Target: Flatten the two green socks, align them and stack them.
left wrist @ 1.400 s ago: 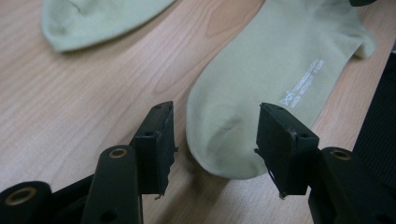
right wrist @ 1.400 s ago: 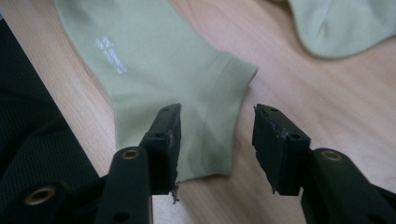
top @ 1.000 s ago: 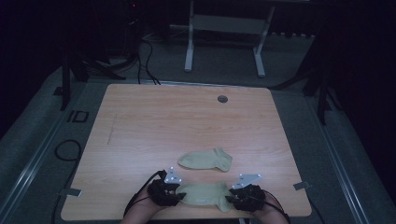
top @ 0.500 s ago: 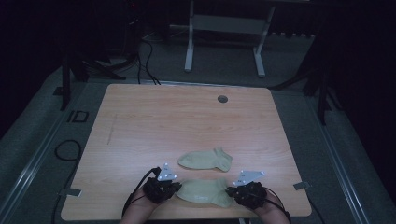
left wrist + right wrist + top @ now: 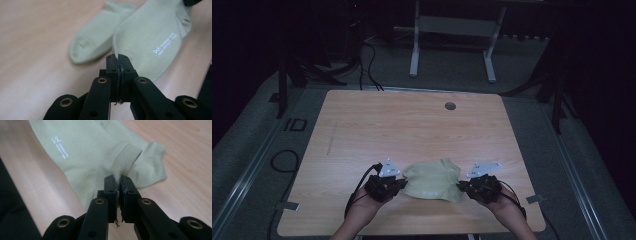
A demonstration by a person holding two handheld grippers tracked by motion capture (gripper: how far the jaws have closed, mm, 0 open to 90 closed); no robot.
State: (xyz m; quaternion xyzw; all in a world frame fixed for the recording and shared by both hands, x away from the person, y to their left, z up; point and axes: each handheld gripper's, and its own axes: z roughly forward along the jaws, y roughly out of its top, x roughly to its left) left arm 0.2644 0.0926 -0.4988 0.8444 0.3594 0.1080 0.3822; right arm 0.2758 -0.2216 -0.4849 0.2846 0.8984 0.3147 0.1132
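Observation:
A pale green sock (image 5: 432, 179) hangs stretched between my two grippers, lifted just off the wooden table (image 5: 377, 125) near its front edge. My left gripper (image 5: 401, 184) is shut on its toe edge (image 5: 117, 50). White print (image 5: 163, 43) shows on its sole. My right gripper (image 5: 460, 186) is shut on the ribbed cuff (image 5: 126, 157) of the same sock (image 5: 82, 152). A second, matching sock (image 5: 100, 37) lies flat on the table just beyond it, with its cuff end (image 5: 152, 167) showing past the held one. The high view has it mostly hidden behind the lifted sock.
A small round hole (image 5: 450, 106) sits in the table's far side. A black cable loop (image 5: 282, 161) lies on the floor at left, and a white metal frame (image 5: 414, 40) stands beyond the table. The tabletop spreads bare to the left and back.
Both grippers have risen from the table with the near sock between them. It now hangs upright in front of the far sock, which lay in plain sight before.

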